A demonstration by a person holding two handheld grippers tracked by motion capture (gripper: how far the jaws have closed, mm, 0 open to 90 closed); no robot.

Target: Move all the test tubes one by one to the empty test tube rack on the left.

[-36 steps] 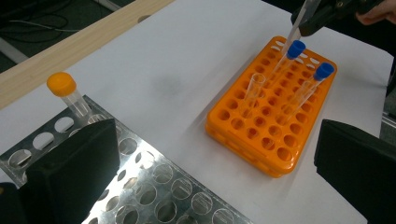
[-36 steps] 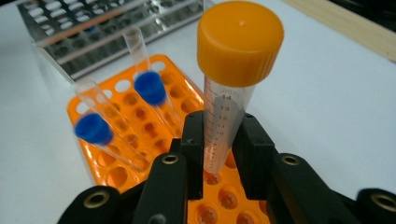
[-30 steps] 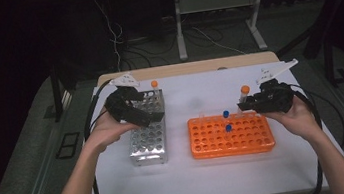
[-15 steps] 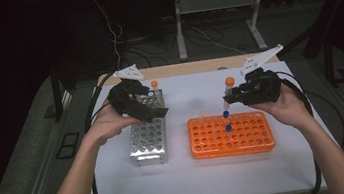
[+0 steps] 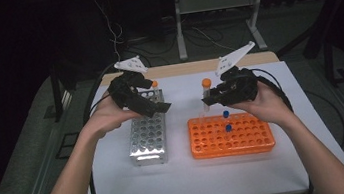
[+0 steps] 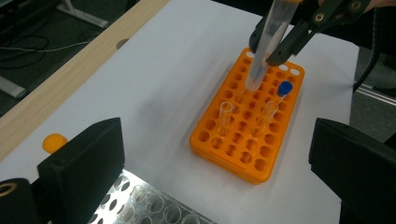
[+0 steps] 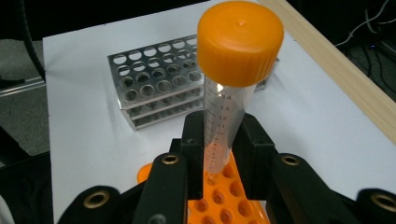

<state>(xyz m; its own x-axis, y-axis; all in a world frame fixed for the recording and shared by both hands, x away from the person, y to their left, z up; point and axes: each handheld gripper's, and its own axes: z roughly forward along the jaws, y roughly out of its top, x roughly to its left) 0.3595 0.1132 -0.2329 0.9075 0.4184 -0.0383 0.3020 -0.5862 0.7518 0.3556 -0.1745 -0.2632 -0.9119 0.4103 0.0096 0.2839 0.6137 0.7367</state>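
Right gripper view: right tool (image 7: 219,140) clamps orange-capped tube (image 7: 233,93) above orange rack (image 7: 219,205).

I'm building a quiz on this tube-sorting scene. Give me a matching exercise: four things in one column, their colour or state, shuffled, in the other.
Things:
1. right gripper
2. left gripper
3. plastic rack
4. metal rack

States:
A. silver
B. orange
C. open, nothing between its fingers
D. shut on the orange-capped tube

Pairs: 1-D, 2-C, 3-B, 4-A
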